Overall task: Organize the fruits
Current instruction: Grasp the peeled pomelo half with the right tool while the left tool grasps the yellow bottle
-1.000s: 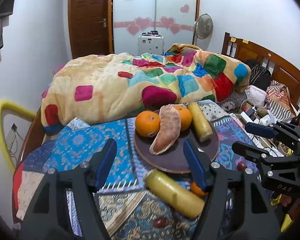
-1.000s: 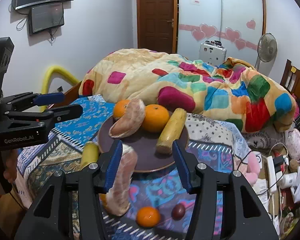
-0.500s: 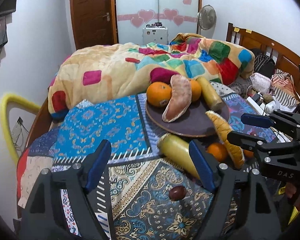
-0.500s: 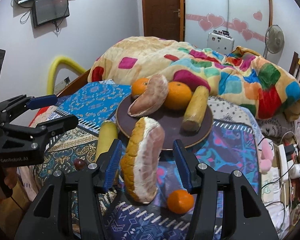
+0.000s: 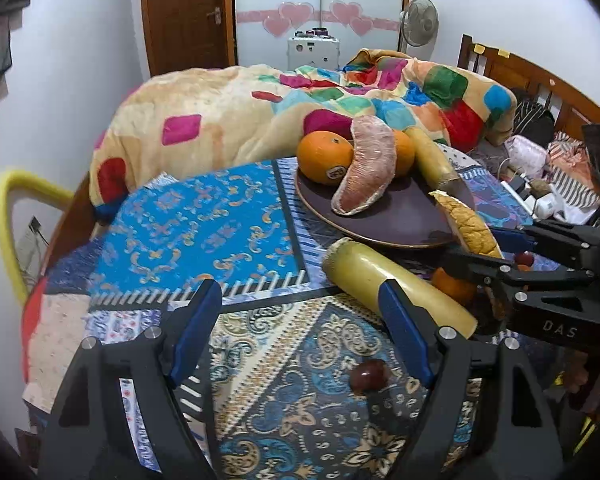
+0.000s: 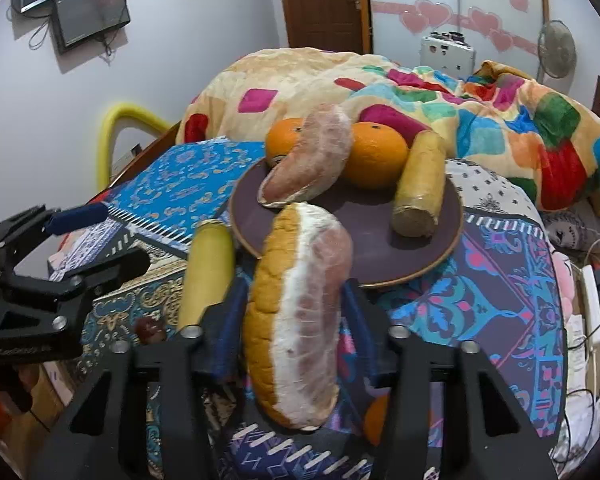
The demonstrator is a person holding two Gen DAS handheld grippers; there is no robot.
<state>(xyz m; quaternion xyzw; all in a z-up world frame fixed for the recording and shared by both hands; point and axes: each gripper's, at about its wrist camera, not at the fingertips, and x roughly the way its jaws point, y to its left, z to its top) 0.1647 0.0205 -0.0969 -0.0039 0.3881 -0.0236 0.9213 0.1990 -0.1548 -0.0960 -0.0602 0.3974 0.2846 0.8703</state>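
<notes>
My right gripper [image 6: 296, 320] is shut on a pomelo wedge [image 6: 300, 304] with yellow rind and holds it above the cloth, near the front rim of the dark round plate [image 6: 444, 248]. The plate holds two oranges [image 6: 374, 158], another pomelo wedge [image 6: 312, 160] and a yellow cylinder fruit [image 6: 418, 188]. A second yellow cylinder [image 5: 396, 284] lies on the cloth beside the plate. My left gripper [image 5: 300, 336] is open and empty over the cloth; a small dark red fruit [image 5: 368, 374] lies by its right finger. The held wedge also shows in the left wrist view [image 5: 466, 224].
A small orange [image 6: 376, 420] lies on the cloth under my right gripper. The patterned cloth [image 5: 204, 224] covers a round table against a bed with a colourful blanket [image 5: 260, 112]. Clutter and cables [image 5: 536, 196] lie at the right. A yellow hoop [image 5: 4, 216] stands at the left.
My right gripper has closed on the pomelo wedge and lifted it off the cloth toward the plate. My left gripper has drawn back from the plate, staying open.
</notes>
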